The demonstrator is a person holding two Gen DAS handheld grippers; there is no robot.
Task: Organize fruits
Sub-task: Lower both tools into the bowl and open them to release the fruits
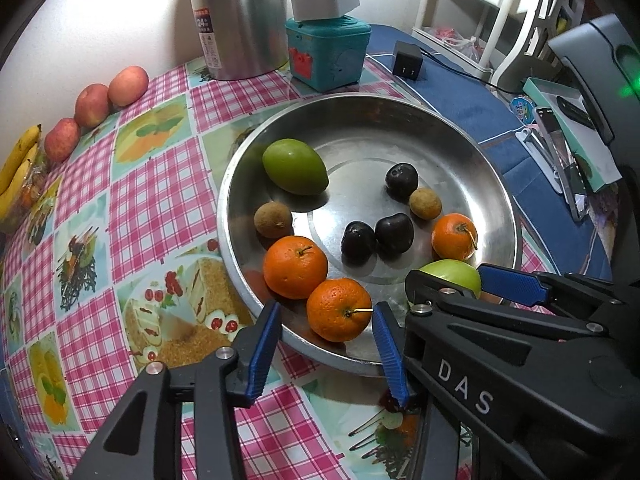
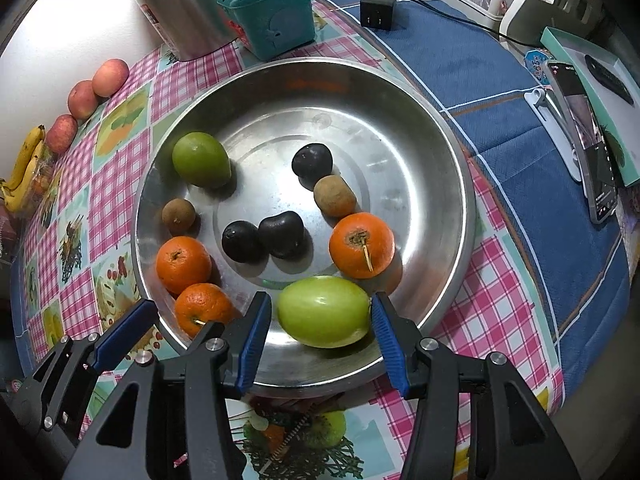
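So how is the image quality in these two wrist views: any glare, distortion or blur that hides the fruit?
Left wrist view: strong fisheye bend with dark corners; wall behind the kettle blown out; metal basin shows soft reflections, fruit stays sharp. Right wrist view: same curvature; basin floor has dull glare patches; green fruit between the fingers is crisp with one small highlight.

Steel bowl (image 2: 440, 128) holds all fruit: 3 oranges (image 2: 361, 245), stems up, 2 at near-left wall touching; 2 green mangoes, one (image 2: 323, 311) on its side at near rim, other (image 2: 201, 159) far left; 3 dark plums (image 2: 280, 234) mid; 2 brown longans (image 2: 334, 195) apart.
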